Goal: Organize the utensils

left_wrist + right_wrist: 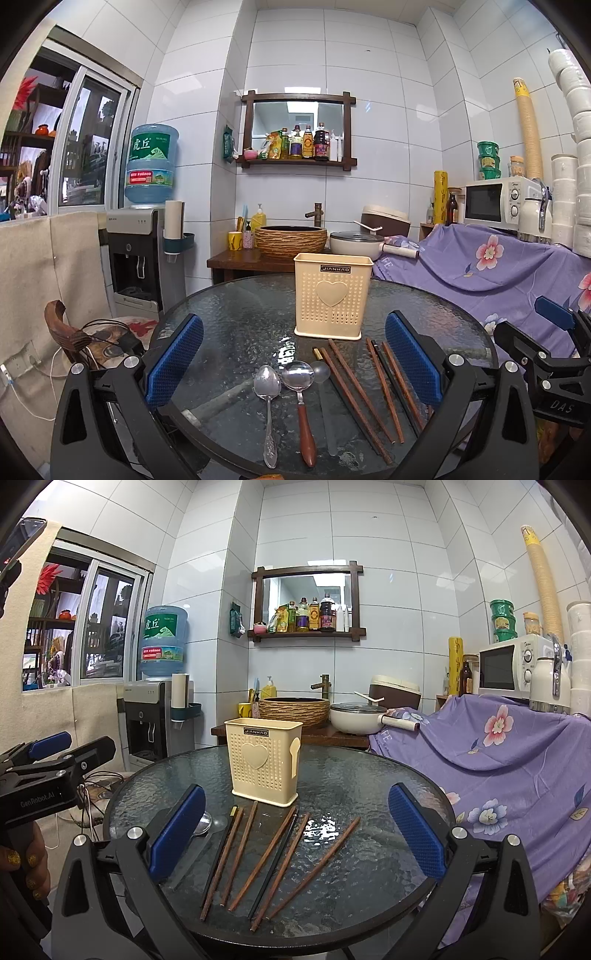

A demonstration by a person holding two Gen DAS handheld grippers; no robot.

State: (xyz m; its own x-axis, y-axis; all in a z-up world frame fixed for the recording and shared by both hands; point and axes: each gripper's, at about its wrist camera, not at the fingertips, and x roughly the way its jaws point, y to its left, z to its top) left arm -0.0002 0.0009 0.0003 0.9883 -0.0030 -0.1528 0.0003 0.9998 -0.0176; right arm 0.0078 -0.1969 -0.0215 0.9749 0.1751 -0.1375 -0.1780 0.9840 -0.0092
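Observation:
A cream perforated utensil holder [333, 296] [264, 761] with a heart on its front stands upright on the round glass table [236, 317] [354, 786]. In front of it lie a metal spoon [268, 402], a wooden-handled spoon [300, 391], a clear plastic spoon [322, 391] [195, 845] and several brown and black chopsticks [360, 391] [266, 860]. My left gripper [293, 360] hangs open above the spoons, holding nothing. My right gripper [295, 832] hangs open above the chopsticks, also holding nothing. Each gripper shows at the other view's edge.
A purple floral cloth [491, 273] [517, 768] covers furniture right of the table. Behind the table stand a basket sink [290, 240], a white pot [356, 242], a microwave [495, 201] and a water dispenser [135, 254]. A hand [22, 867] holds the left gripper's handle.

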